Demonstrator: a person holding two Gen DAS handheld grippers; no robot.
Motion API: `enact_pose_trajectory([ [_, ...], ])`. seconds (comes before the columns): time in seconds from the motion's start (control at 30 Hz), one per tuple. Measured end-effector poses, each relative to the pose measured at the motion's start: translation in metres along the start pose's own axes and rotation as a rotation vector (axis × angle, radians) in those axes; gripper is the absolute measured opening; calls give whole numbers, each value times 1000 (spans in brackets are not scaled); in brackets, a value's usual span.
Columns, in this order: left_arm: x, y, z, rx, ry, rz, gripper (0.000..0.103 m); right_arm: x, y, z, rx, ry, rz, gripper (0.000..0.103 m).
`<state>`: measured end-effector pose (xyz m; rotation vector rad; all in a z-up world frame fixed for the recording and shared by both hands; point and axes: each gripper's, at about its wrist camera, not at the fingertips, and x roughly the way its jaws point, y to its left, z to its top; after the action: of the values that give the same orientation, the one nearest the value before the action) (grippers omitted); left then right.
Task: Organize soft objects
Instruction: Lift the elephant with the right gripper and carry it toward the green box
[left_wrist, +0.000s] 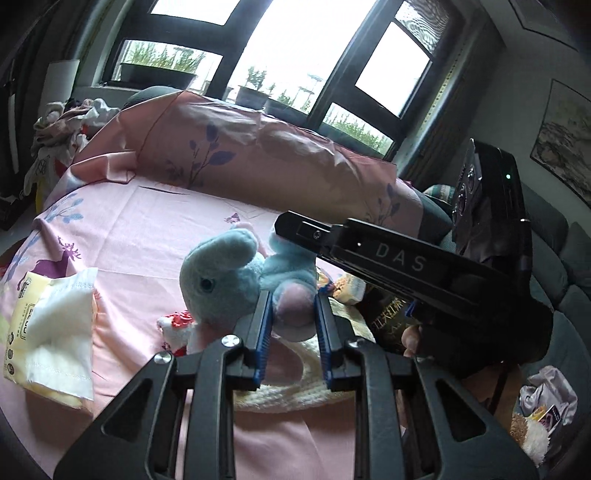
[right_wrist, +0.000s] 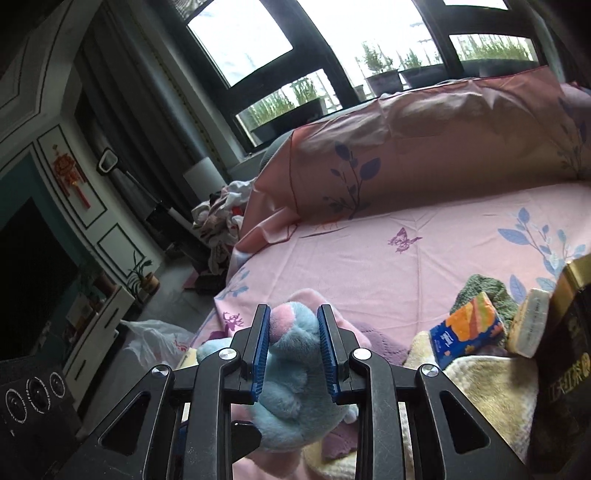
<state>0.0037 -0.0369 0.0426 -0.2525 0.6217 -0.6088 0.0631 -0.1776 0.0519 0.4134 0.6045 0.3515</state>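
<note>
One plush toy (left_wrist: 236, 280), blue and pink, on bed (left_wrist: 147, 229), clamped by jaws of left gripper (left_wrist: 293, 306) and right gripper (right_wrist: 293, 321).

Home bedroom: bed (left_wrist: 140, 229) with pink floral sheet, long pillow (left_wrist: 258, 147) far, big window (left_wrist: 280, 48), clothes pile (right_wrist: 221, 218) left.

1. The plush toy (left_wrist: 229, 280) is showing light blue fur with pink patches.
2. The bed sheet (left_wrist: 147, 229) is displaying pink fabric printed with blue leaves, purple deer and a purple butterfly.
3. The pillow (left_wrist: 258, 147) is showing salmon pink with a dark purple leaf sprig.
4. The tissue pack (right_wrist: 467, 328) is showing orange and blue.
5. Both hand-held gripper bodies are appearing black; the pads (left_wrist: 264, 325) are appearing blue.
6. The knitted cloth (left_wrist: 295, 391) is showing cream.
</note>
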Motion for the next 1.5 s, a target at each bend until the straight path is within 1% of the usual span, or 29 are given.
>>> enact_pose_trajectory([
  [0.13,-8,-37,-12,107,7,-24,21,-33,-11,-15,19,-44,-24,27],
  [0.17,-9,-45,-14,126,5,-28,18,-40,-13,-18,25,-47,-27,27],
  [0.2,-10,-51,-16,143,2,-30,12,-46,-15,-21,31,-49,-16,27],
  [0.23,-10,-59,-18,159,4,-33,12,-54,-17,-26,36,-45,11,27],
  [0.27,-9,-65,-19,169,12,-40,10,-59,-17,-29,32,-44,18,27],
  [0.33,-3,-75,-26,208,35,-59,10,-66,-16,-33,5,-51,-64,27],
  [0.37,-1,-78,-30,221,32,-51,12,-69,-19,-36,3,-56,-84,27],
  [0.4,2,-78,-34,221,33,-41,12,-69,-26,-38,27,-49,-82,27],
  [0.47,15,-70,-42,195,84,-27,12,-71,-44,-44,80,-39,-73,27],
  [0.57,32,-57,-53,172,159,30,12,-71,-62,-53,99,-24,-119,26],
  [0.67,33,-44,-59,141,180,68,11,-70,-71,-55,124,-7,-110,26],
  [0.77,30,-31,-58,74,187,55,11,-73,-68,-57,114,-7,-114,26],
  [0.87,29,-27,-59,46,197,46,15,-75,-67,-63,112,10,-115,26],
  [0.93,32,-27,-61,43,208,46,25,-76,-68,-66,114,33,-121,26],
  [1.0,34,-28,-64,48,212,43,45,-78,-70,-69,127,49,-120,26],
  [1.07,39,-31,-67,54,220,27,53,-80,-73,-73,145,67,-120,26],
  [1.13,45,-32,-69,47,231,-2,57,-80,-76,-75,161,84,-119,26],
  [1.17,49,-33,-70,40,239,-12,59,-80,-78,-75,168,87,-120,28],
  [1.23,58,-33,-72,21,265,-24,59,-78,-82,-75,182,105,-130,35],
  [1.27,63,-33,-73,12,281,-28,59,-76,-84,-76,188,121,-134,47],
  [1.3,68,-32,-74,4,293,-33,59,-74,-86,-76,194,136,-135,56],
  [1.37,76,-30,-76,-11,309,-39,57,-70,-88,-77,194,153,-121,60],
  [1.43,84,-29,-77,-26,324,-44,54,-66,-88,-78,190,169,-106,60],
  [1.5,90,-29,-81,-47,344,-73,40,-59,-88,-81,182,189,-92,60],
])
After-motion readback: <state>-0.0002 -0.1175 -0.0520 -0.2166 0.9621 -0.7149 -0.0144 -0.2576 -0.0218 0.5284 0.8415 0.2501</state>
